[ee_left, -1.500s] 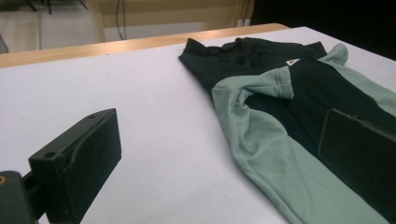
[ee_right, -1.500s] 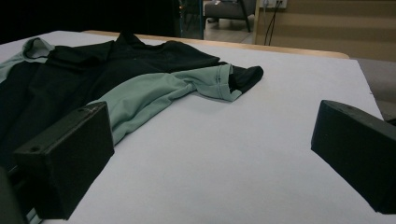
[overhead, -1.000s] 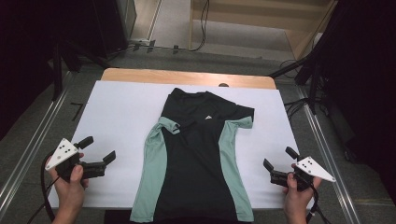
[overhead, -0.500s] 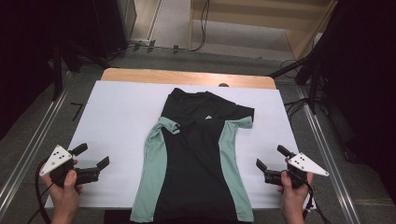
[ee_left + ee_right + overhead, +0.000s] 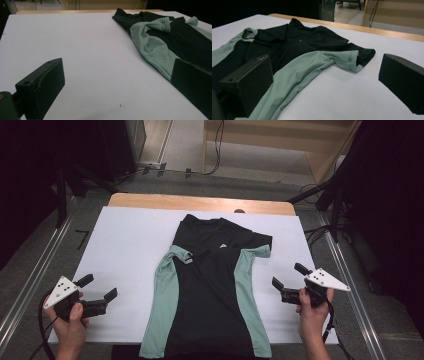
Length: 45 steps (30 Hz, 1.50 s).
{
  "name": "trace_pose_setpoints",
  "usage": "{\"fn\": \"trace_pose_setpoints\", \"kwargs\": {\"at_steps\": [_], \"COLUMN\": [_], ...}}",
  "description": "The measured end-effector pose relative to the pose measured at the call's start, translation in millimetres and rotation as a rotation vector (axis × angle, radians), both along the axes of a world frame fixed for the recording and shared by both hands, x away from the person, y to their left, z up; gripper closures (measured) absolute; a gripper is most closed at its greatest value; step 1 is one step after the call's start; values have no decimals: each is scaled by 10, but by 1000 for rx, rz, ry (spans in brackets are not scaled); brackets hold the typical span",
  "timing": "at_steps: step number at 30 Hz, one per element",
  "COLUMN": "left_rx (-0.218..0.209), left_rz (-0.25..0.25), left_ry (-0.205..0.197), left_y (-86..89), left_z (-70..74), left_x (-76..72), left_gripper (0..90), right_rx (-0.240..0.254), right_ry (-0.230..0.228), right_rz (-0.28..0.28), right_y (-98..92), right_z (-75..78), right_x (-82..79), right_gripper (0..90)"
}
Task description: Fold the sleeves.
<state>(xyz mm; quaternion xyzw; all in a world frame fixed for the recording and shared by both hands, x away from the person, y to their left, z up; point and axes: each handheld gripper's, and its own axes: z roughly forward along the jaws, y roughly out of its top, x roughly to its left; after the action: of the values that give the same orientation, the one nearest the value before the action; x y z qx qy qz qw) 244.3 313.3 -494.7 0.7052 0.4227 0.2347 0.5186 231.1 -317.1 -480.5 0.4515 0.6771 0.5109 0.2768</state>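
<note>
Garment: black T-shirt (image 5: 212,290) with pale green side panels lay flat on the white sheet (image 5: 125,250) covering the desk (image 5: 200,201), collar toward the far edge, hem at the near edge.
Sleeves: both were folded in toward the chest; the green sleeve end (image 5: 348,60) on the person's right rested on the black fabric's edge, the green cuff (image 5: 162,23) on the person's left was bunched over the black body.
Left hand-held gripper (image 5: 95,292): held in the person's left hand (image 5: 70,330) above the near-left part of the sheet, well apart from the shirt's left edge.
Left jaws: stood wide apart with nothing between them; in the left gripper view only bare sheet lay between them, with the green panel beyond the farther jaw.
Right hand-held gripper (image 5: 290,277): held in the person's right hand (image 5: 312,312), near the shirt's right green panel, not touching it.
Right jaws: spread wide, gripping nothing; in the right gripper view one jaw sat in front of the green panel, the other over bare sheet.
Desk: a wooden strip showed beyond the sheet's far edge.
</note>
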Motion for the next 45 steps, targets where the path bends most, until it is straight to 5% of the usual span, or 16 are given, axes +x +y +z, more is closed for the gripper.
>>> {"fn": "trace_pose_setpoints", "kwargs": {"at_steps": [19,45], "left_rx": [10,4], "left_rz": [-16,-18], "left_ry": [8,8], "left_y": [-15,-8], "left_z": [-25,-30], "left_x": [14,13], "left_gripper": [0,0], "right_rx": [-30,-46], "right_ry": [42,163], "right_rz": [5,-12], "right_y": [39,132], "right_z": [341,394], "right_x": [603,1338], "right_gripper": [0,47]}}
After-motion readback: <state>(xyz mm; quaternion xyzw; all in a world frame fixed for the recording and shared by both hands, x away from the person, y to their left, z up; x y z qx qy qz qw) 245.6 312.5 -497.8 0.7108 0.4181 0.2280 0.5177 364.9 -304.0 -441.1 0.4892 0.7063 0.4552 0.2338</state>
